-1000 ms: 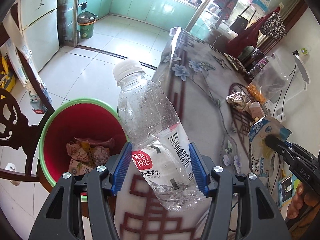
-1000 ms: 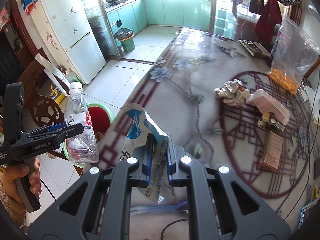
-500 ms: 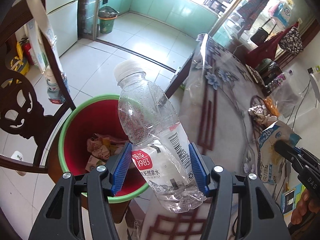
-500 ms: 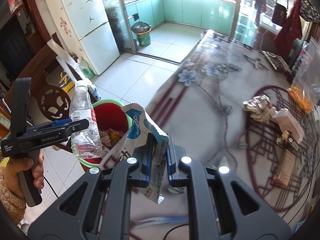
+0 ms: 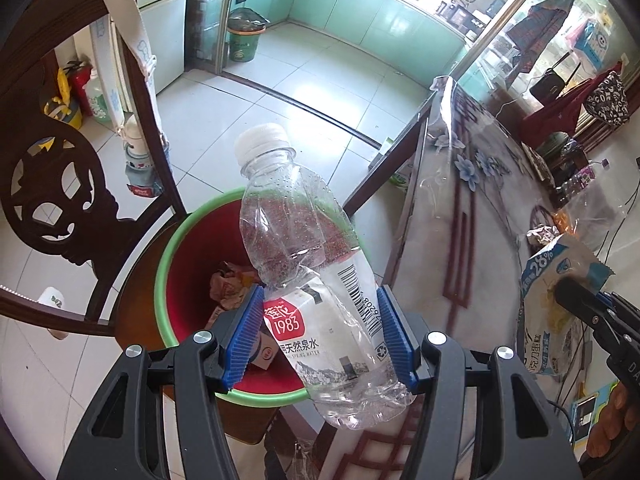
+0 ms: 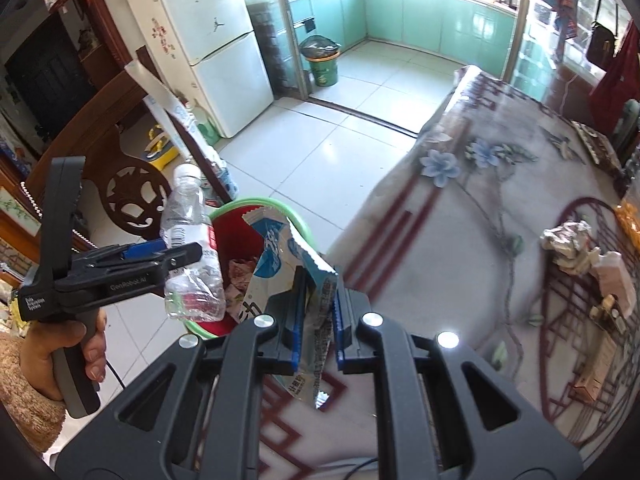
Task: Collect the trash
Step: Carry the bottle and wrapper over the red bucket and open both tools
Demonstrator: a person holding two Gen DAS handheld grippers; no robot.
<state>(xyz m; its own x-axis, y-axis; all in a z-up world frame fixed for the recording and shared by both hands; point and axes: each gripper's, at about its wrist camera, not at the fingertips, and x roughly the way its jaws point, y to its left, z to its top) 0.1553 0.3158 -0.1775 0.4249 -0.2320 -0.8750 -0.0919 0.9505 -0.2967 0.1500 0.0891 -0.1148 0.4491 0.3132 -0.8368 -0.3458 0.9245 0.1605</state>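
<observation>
Drifting off the table edge since the earlier frame, both grippers now sit nearer the bin [image 5: 168, 264], whose green rim and red inside fill the lower centre of the left wrist view where tablecloth showed before. The bin is round, smooth plastic, with crumpled wrappers [image 5: 228, 284] at its bottom. The left gripper [image 5: 320, 336] stands about half open, its ribbed blue pads [image 5: 244, 332] pressed on a clear, dented water bottle [image 5: 304, 248] with a white cap and a red label; the bottle tilts up toward the upper left, over the bin's near rim. In the right wrist view, the right gripper [image 6: 318, 320] is squeezed nearly shut on a flat, glossy blue-and-white snack bag [image 6: 288, 264] with a serrated torn top, seemingly empty, though its folds hide the inside. The bag hangs at the lower centre, just beside the bin. A floral, shiny tablecloth [image 6: 460, 240] covers the table at right.
</observation>
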